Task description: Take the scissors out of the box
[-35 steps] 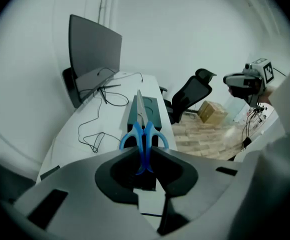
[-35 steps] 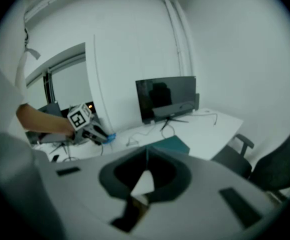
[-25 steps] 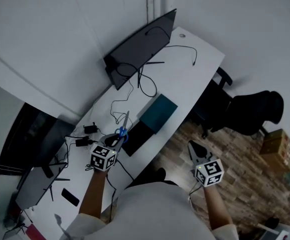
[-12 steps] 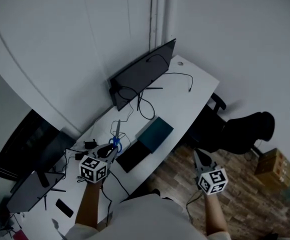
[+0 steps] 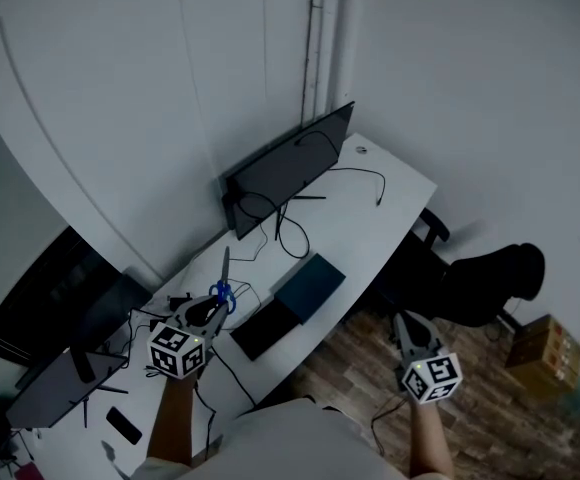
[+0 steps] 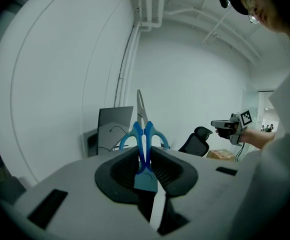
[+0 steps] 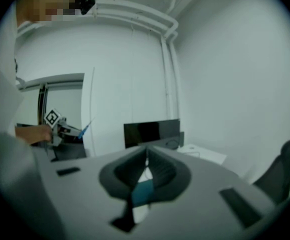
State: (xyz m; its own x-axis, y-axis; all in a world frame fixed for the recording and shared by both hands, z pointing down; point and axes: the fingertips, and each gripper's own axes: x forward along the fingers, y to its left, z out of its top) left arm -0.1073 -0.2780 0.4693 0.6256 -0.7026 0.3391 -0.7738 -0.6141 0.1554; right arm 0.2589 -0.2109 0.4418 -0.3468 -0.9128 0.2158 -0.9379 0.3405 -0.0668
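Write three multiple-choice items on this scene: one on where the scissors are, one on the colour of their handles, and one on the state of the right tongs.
1. Where are the scissors?
A. Gripped in the left tongs, held up over the desk
B. Lying flat on the desk
C. Under the desk

2. What colour are the scissors' handles?
A. Red
B. Yellow
C. Blue

3. In what state are the right tongs?
A. Wide open
B. Shut on the scissors
C. Shut, with nothing between them

Answers:
1 A: the left gripper view shows the pads pressing on the handles, blades pointing up.
2 C: both finger loops are blue.
3 C: the right gripper view shows the pads meeting, with nothing between them.
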